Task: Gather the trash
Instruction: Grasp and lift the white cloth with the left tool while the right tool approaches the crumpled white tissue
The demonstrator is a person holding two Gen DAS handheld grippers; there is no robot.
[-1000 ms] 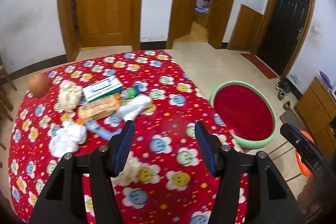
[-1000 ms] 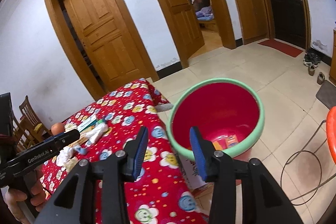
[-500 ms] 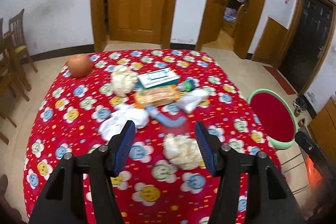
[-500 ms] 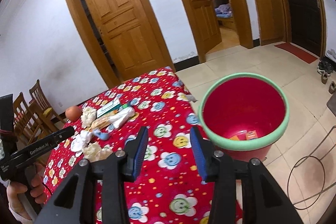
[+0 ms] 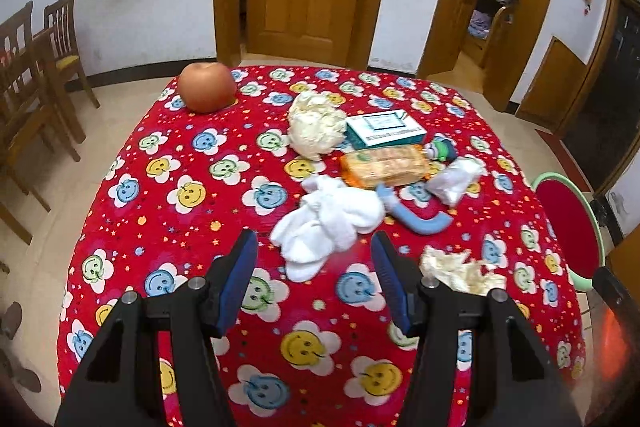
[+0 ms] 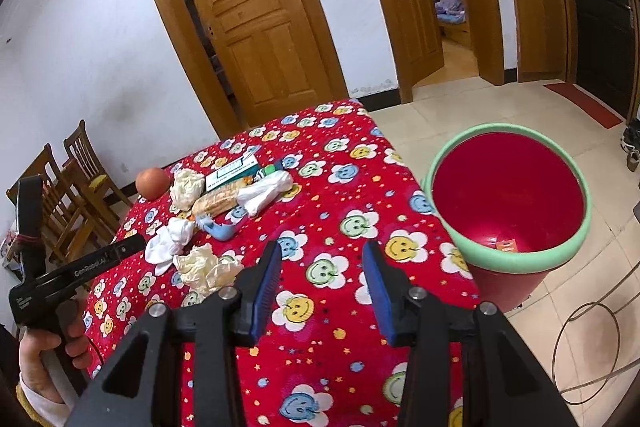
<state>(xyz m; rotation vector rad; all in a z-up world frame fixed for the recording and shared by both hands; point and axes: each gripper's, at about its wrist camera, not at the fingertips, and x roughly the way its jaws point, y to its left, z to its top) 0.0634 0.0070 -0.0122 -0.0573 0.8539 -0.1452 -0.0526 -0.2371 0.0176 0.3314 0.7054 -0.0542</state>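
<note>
White tissue [image 5: 326, 223] lies on the worktop [image 5: 180, 227], just ahead of the left gripper [image 5: 314, 277], fingers spread. It should straddle the wad's middle before pinching. Right gripper [image 6: 320, 277] hangs spread, empty.

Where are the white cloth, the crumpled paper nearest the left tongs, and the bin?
white cloth [image 5: 326, 223], left wrist view, middle of the bundle.
crumpled paper [image 5: 460, 269], left wrist view, centre of the wad.
bin [image 6: 576, 247], right wrist view, green rim at its near right side.
</note>
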